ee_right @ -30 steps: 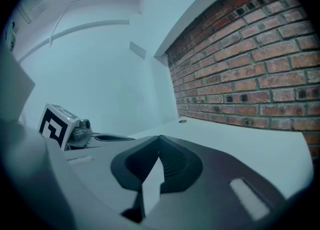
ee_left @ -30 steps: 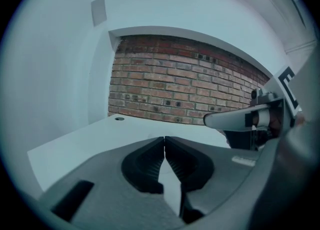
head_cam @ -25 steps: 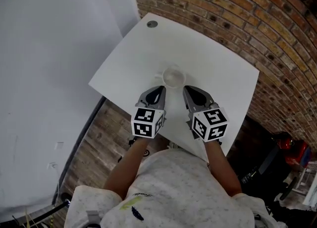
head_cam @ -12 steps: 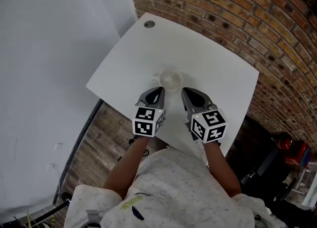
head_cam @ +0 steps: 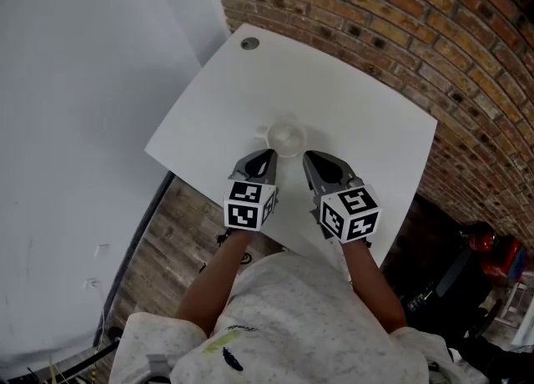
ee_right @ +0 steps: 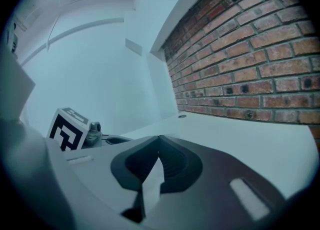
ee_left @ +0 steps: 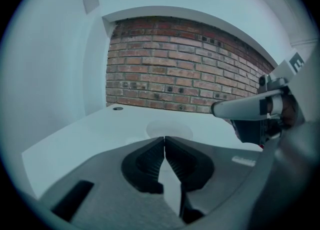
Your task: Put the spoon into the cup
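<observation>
Hovering side by side over the near edge of the white worktop, both claws are empty. The left claw has its jaws pressed together with nothing between them, and the left gripper view shows the tips meeting. The right claw is the same, jaws closed on nothing, as its own view confirms.

The cup is pale and sits on the worktop just beyond the two claw tips, roughly between them and touching neither. It stands upright with its mouth facing up. A faint bump on its left side may be a handle, but I can't tell. In the left gripper view the cup shows right behind the closed tips.

No spoon is visible in any view: not on the worktop, not in a claw, and none seen sticking out of the cup. So its long axis and which way it points can't be told.

Progress, as a judgement: nothing reads as done. The spoon needs finding and gripping, then lowering bowl-first into the upright cup. The brick wall borders the worktop's far side.
</observation>
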The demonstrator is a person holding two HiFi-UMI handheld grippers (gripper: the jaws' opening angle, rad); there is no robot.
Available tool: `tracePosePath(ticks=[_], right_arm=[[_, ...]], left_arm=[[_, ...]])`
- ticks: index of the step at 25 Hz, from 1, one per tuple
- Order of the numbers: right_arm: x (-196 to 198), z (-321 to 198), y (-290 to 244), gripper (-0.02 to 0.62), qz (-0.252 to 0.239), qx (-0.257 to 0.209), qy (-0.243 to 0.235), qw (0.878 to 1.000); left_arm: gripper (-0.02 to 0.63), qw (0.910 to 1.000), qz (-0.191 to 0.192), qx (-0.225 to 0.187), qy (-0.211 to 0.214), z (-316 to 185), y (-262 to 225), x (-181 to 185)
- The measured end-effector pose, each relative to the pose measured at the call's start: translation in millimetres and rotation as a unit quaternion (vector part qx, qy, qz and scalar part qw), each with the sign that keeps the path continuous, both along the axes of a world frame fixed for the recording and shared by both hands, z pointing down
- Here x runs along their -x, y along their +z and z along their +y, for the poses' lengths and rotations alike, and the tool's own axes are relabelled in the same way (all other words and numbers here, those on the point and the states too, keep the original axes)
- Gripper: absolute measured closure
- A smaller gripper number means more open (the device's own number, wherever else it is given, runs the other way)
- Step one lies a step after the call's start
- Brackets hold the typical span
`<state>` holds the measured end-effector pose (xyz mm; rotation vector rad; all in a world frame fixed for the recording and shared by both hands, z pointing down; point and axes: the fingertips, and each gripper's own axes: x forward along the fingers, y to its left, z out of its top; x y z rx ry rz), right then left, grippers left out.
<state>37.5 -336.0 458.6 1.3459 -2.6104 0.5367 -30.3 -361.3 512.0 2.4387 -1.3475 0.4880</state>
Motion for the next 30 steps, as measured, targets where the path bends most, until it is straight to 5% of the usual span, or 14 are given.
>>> tracePosePath(ticks=[30], right_arm=[[0.9,6.5,-5.4,0.584,-0.003,-0.004,0.0,1.0]], left_arm=[[0.556,0.9999,-0.004,-0.01,0.009,5.6,-7.6,-3.3]])
